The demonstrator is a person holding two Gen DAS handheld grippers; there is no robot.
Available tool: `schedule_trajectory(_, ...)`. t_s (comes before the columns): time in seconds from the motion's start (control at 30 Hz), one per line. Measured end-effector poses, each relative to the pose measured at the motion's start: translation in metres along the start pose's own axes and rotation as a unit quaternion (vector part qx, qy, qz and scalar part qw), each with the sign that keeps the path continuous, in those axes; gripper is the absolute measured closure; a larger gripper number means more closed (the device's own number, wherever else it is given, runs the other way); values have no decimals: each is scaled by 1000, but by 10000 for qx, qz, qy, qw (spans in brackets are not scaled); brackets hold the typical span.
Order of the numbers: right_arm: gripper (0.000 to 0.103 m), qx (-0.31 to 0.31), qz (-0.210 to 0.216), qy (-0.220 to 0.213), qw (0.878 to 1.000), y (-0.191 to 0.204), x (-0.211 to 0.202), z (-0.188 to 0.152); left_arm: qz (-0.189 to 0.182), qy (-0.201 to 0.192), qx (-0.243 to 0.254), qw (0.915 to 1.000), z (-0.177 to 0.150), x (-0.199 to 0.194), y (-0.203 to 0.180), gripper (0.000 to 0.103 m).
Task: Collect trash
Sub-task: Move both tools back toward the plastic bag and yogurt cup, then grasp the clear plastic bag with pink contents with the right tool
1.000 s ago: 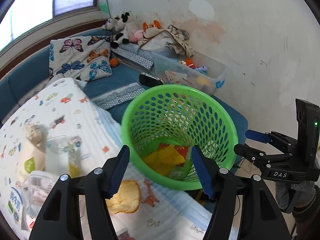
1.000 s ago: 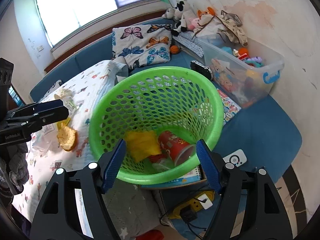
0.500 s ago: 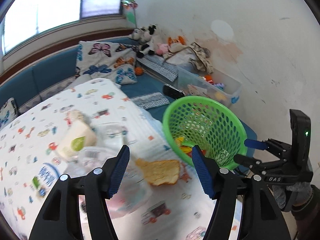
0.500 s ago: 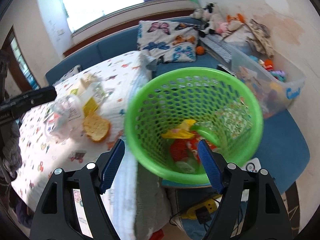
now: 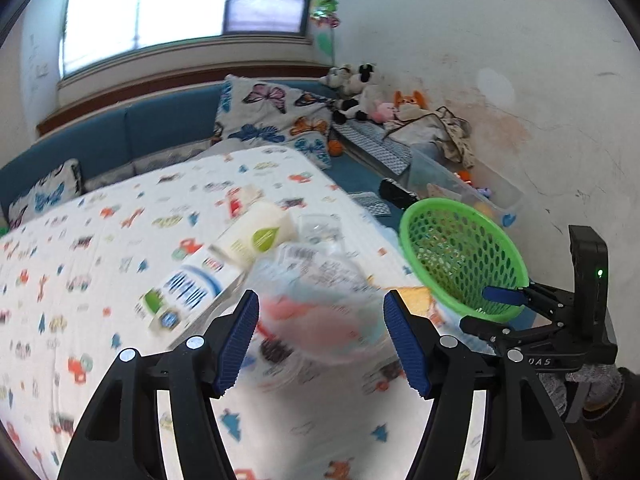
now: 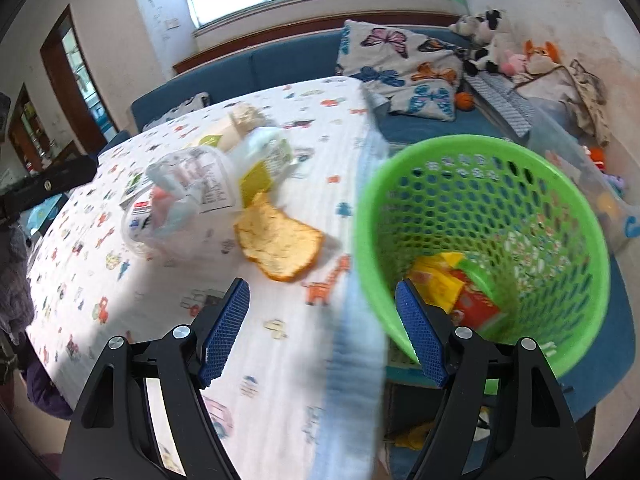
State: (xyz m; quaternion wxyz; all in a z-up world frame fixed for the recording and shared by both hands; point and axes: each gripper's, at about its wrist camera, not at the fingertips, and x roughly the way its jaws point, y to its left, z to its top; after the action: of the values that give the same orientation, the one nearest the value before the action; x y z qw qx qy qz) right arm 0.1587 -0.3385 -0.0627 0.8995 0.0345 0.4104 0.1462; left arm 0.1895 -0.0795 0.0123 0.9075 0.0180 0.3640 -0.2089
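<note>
Your green basket sits just off the edge of the bench, low enough that its mouth is below the printed cloth, which makes sense: anything lifted from the pile needs only a short carry sideways and a drop. A yellow wrapper and something red already lie at its bottom.

The rest of the trash is bunched together on the cloth near that same edge. Closest to the basket is a slice of bread, flat, with a browned crust. Just beside it, farther from the basket, lies a crumpled clear plastic bag with printed labels and something pink and pale blue inside; it looks light and slippery, so I'd judge it will squash when pinched. Behind it are a cream-coloured carton and a white and blue box, both blurred.

Your left gripper has its fingers apart with nothing pressed between them; in its own view the plastic bag sits in the gap beyond the tips, so it looks lined up for that piece. Your right gripper is likewise spread and empty, straddling the bench edge with one finger over the cloth and the other in front of the basket rim. In the left view it hangs just beside the basket.
</note>
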Motion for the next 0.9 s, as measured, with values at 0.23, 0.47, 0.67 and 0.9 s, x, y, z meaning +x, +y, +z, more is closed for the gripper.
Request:
schedule_trajectory(0.23, 27, -301, 369, 26, 9989, 28, 9, 16, 186, 27, -379, 9991, -18, -7, 31, 40)
schedule_trajectory(0.47, 24, -588, 740, 35, 9955, 56, 22, 45, 286, 98, -604, 9977, -35, -12, 50, 40)
schedule_trajectory(0.67, 21, -805, 879, 166, 9927, 71, 43, 67, 324, 174, -734, 9966, -46, -11, 62, 40)
schedule_trajectory(0.9, 20, -1062, 830, 404, 9901, 79, 73, 78, 335, 270, -838, 9956, -54, -8, 72, 40)
